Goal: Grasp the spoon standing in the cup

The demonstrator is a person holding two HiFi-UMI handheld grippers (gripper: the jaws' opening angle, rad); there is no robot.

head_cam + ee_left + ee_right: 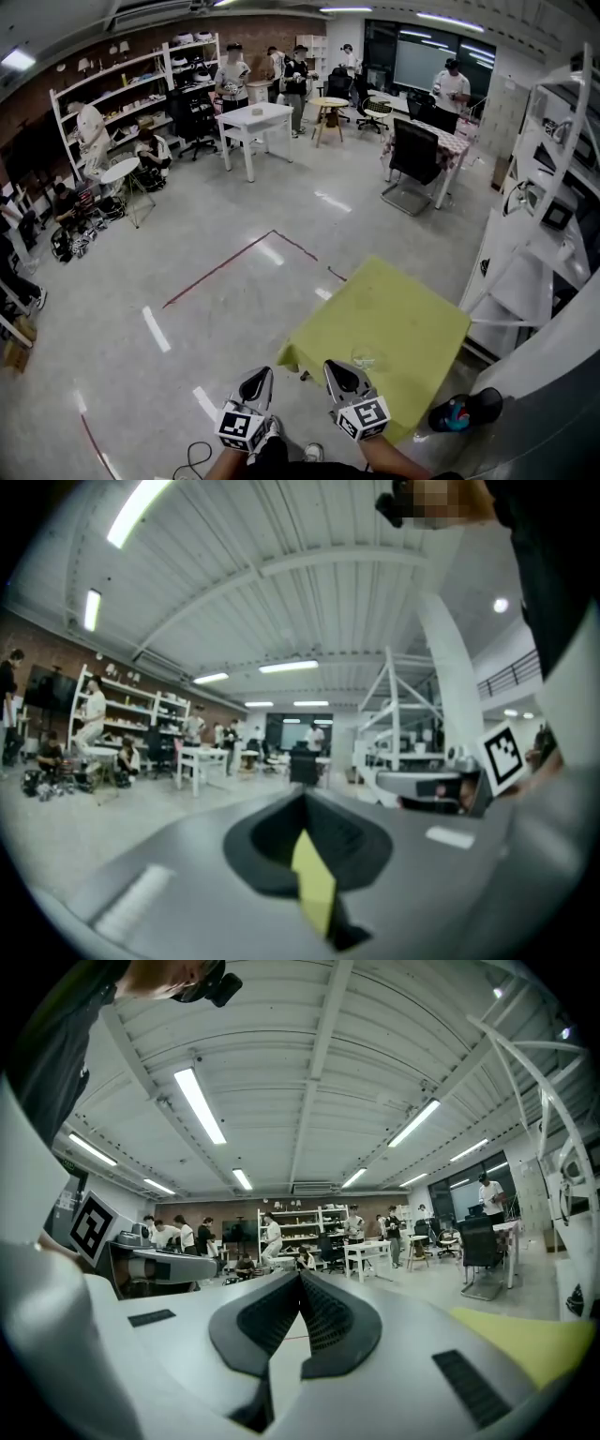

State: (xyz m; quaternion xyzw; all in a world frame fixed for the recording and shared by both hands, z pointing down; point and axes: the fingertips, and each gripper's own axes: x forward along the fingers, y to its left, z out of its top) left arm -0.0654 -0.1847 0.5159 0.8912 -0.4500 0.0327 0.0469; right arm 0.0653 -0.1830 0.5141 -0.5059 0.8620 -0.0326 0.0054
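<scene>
Left gripper (258,380) and right gripper (339,375) are hovering at the table (412,309) edge, jaws clenched on nothing.
Glass cup (364,358) is sitting just beyond the right one, its spoon too faint to see; I'd be opening the jaws first, then descending from above.

Left claw (258,380) and right claw (339,373) seemingly closed, side by side.

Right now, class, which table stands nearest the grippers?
The yellow-green table, just ahead of the right gripper; the white table stands far across the room.
</scene>
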